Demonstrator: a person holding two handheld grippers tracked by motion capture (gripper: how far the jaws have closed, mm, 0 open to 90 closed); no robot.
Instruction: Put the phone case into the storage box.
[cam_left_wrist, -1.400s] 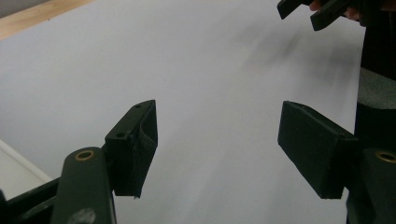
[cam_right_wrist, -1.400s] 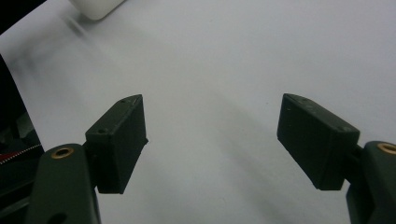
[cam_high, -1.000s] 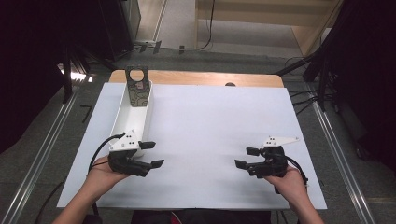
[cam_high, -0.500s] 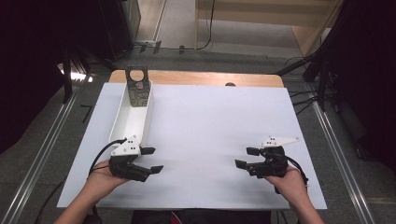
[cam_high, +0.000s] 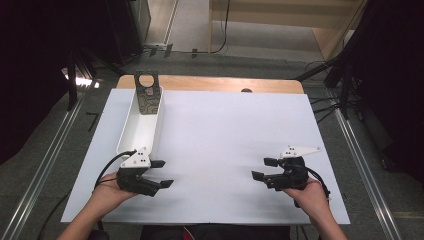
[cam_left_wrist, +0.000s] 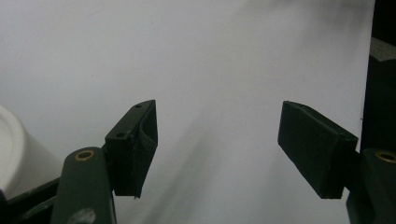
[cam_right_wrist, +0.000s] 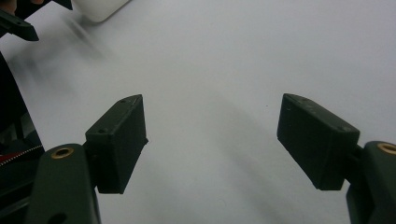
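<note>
Jaws of both tools stand released and hold nothing. Left gripper (cam_high: 159, 174) sits just at six o'clock of the white tray (cam_high: 136, 132), right gripper (cam_high: 264, 169) well apart at its four o'clock. To grasp cleanly, I'd approach the tray's near rim squarely.

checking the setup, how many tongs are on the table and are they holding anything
2. The left tongs sit near the front left, just below the white tray, open and empty. The right tongs sit front right, open and empty.
</note>
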